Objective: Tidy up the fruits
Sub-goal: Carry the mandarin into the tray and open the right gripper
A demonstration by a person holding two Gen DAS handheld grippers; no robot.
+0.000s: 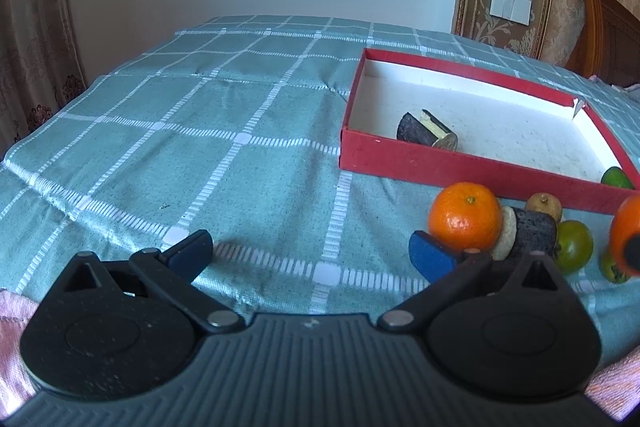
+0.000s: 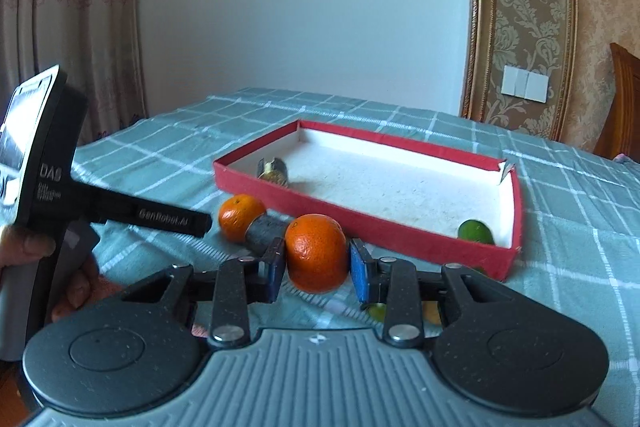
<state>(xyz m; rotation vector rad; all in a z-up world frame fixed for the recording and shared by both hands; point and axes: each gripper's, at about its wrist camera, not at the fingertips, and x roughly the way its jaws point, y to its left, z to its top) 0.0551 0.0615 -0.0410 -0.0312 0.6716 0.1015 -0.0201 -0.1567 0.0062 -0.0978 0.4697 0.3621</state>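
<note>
Blue pads of my left gripper (image 1: pixel 310 255) stand spread over bare tablecloth (image 1: pixel 200 131), a tangerine (image 1: pixel 465 215) at their three o'clock. Right view: my right gripper (image 2: pixel 317 263) pinches an orange (image 2: pixel 316 251); I'd lift clear toward twelve o'clock, over the red box (image 2: pixel 400 239) wall.

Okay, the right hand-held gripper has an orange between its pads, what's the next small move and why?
Probably lift the orange a little and carry it over the near wall of the red box. The right hand-held gripper is shut on it, the box lies just behind, and it already holds a green fruit and a dark cut piece.
</note>
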